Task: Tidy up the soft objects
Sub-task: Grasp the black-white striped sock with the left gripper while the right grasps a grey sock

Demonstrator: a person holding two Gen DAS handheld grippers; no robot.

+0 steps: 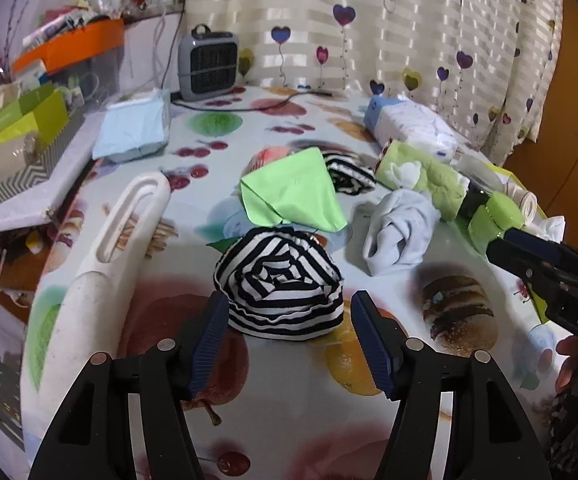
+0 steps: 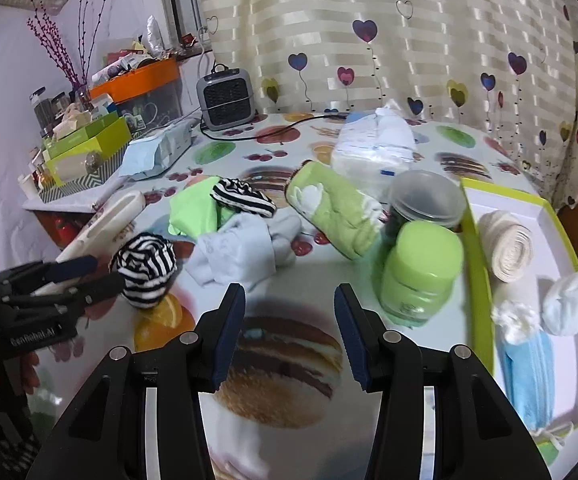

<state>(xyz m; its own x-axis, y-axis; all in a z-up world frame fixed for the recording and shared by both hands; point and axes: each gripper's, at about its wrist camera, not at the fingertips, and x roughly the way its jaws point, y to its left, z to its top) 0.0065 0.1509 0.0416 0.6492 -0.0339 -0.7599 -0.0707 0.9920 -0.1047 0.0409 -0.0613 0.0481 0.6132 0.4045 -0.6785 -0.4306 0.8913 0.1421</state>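
A rolled black-and-white striped bundle (image 1: 279, 284) lies on the fruit-print tablecloth, just ahead of my left gripper (image 1: 289, 296). The left gripper is open, its pads standing either side of the bundle's near edge without pressing on it. Seen from the right wrist view, the left gripper (image 2: 97, 274) sits against the bundle (image 2: 145, 272). My right gripper (image 2: 289, 294) is open and empty over a burger print, beside a green jar (image 2: 417, 272). A green cloth (image 1: 293, 192), a pale blue sock (image 1: 397, 232), a second striped piece (image 1: 349, 172) and a green towel roll (image 1: 421, 176) lie behind.
A green-rimmed tray (image 2: 475, 248) at the right holds a beige roll (image 2: 507, 244), a white sock ball (image 2: 569, 300) and blue masks (image 2: 529, 376). A white plastic handle (image 1: 121, 232) lies left of the bundle. A heater (image 1: 209, 66), tissue pack (image 1: 409, 124) and boxes (image 1: 17, 136) stand behind.
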